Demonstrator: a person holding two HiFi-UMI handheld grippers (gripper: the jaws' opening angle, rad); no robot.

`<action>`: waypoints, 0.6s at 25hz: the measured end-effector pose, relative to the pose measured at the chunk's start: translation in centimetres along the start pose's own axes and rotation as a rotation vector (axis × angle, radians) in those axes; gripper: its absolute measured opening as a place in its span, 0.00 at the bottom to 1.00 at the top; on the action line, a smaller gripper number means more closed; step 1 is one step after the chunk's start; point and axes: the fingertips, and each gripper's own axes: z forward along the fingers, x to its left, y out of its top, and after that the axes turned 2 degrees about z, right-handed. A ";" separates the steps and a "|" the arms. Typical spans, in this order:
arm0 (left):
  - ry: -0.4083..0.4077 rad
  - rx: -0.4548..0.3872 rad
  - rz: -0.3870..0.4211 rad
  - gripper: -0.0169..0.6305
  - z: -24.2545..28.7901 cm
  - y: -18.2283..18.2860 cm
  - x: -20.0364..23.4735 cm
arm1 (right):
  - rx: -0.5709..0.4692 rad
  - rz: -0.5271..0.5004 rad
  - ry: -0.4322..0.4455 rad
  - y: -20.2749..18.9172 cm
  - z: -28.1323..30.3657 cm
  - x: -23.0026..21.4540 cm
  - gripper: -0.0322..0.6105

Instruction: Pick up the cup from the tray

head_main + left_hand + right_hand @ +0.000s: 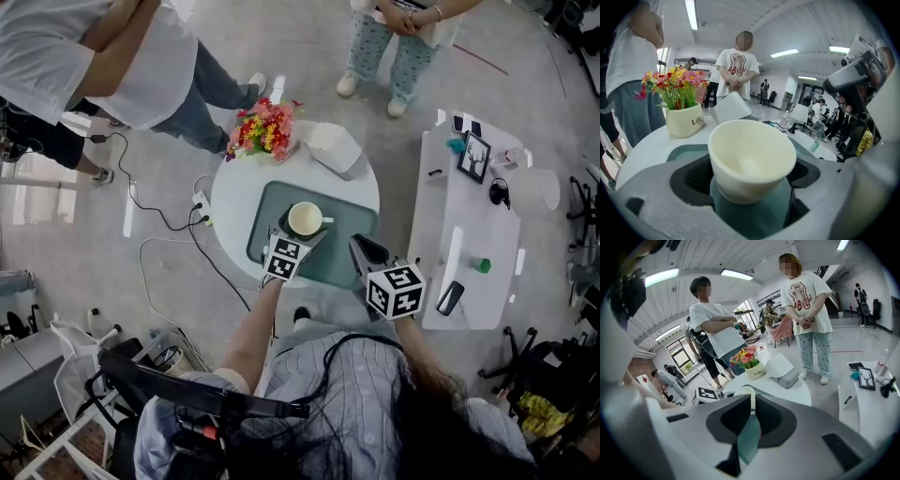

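A cream cup [305,218] stands upright on the teal tray [352,223] on the round white table [234,192]. In the left gripper view the cup [751,157] sits on the tray [684,152] between the jaws. My left gripper [750,174] is open wide around the cup, with its dark pads [693,176] standing off the cup's lower wall. In the head view my left gripper [298,232] reaches in from the near side. My right gripper [357,243] hovers over the tray's right part, to the right of the cup. Its jaws [753,399] are shut with nothing between them.
A pot of flowers [262,129] and a white box [335,148] stand at the table's far edge. A white side table [466,239] with small items is at the right. Two people stand beyond the table. Cables [169,220] lie on the floor at the left.
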 end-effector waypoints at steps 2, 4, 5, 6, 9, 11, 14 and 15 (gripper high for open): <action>0.008 -0.005 -0.007 0.72 0.2 0.0 0.3 | 0.002 0.001 -0.006 -0.2 -0.2 -0.3 0.12; 0.007 -0.001 -0.004 0.72 0.4 -0.4 0.6 | 0.002 0.001 -0.013 -0.4 -0.4 -0.5 0.12; 0.003 0.004 0.003 0.72 0.5 -0.4 0.6 | 0.002 0.002 -0.016 -0.5 -0.5 -0.6 0.12; -0.003 0.009 0.010 0.72 0.4 -0.2 0.5 | 0.001 0.003 -0.019 -0.6 -0.6 -0.7 0.12; -0.012 0.024 0.029 0.72 0.4 -0.1 0.3 | 0.001 0.005 -0.024 -0.9 -0.7 -0.9 0.12; -0.016 0.029 0.036 0.72 0.1 -0.1 0.0 | 0.001 0.005 -0.022 -1.0 -0.7 -0.8 0.12; -0.017 0.034 0.048 0.72 -0.7 -0.5 -0.4 | 0.002 0.001 -0.016 -1.0 -0.7 -0.4 0.12; -0.017 0.033 0.051 0.72 -0.9 -0.6 -0.5 | 0.002 -0.001 -0.013 -0.9 -0.7 -0.3 0.12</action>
